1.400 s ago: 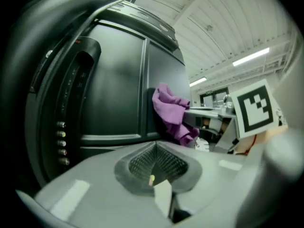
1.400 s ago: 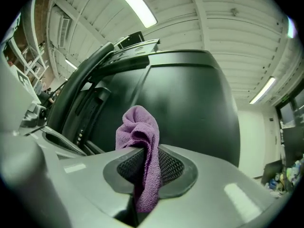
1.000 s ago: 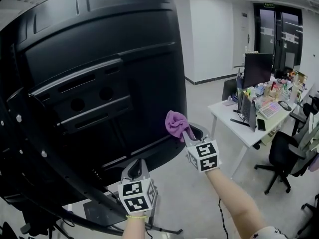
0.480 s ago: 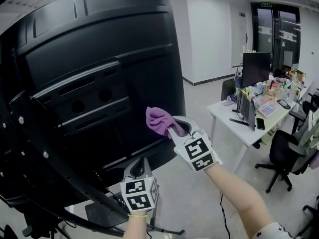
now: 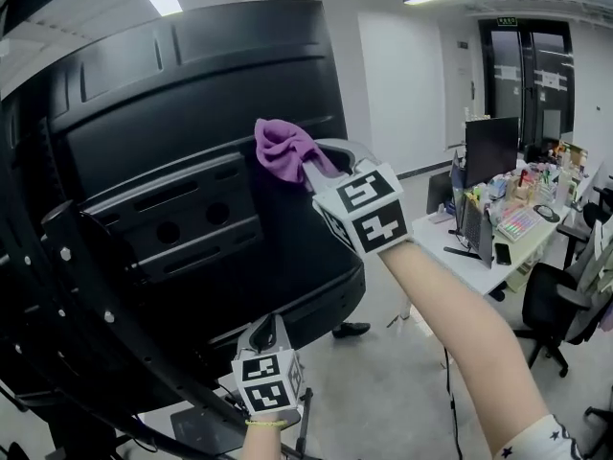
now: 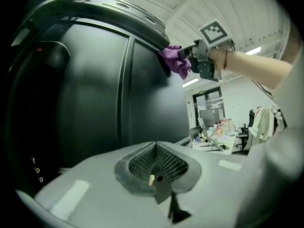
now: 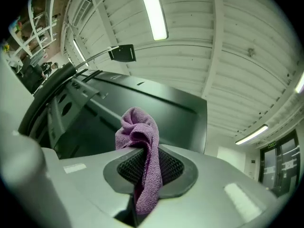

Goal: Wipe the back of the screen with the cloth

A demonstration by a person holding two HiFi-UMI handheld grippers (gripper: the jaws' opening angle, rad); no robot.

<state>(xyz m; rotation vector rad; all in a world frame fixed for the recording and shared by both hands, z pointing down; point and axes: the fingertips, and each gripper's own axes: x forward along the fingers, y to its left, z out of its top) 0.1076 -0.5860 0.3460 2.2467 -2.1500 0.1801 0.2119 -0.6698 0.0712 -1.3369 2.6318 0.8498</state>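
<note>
The black back of a large screen (image 5: 192, 132) on a stand fills the left of the head view. My right gripper (image 5: 311, 166) is shut on a bunched purple cloth (image 5: 283, 149), raised against the screen's upper right part. The right gripper view has the cloth (image 7: 140, 141) pinched between the jaws, with the screen back (image 7: 156, 113) just beyond it. My left gripper (image 5: 263, 333) sits low near the screen's bottom edge, shut with nothing in it. From the left gripper view, the cloth (image 6: 175, 63) touches the screen's back panel (image 6: 95, 94).
The stand's dark curved bars (image 5: 86, 295) run across the lower left. A white desk (image 5: 479, 247) with monitors and clutter stands at right, with an office chair (image 5: 565, 305) beside it. A shoe (image 5: 350, 330) shows under the screen's bottom edge.
My right gripper has carried the cloth from the screen's lower right edge up and left to its upper part. The left gripper has stayed low.
</note>
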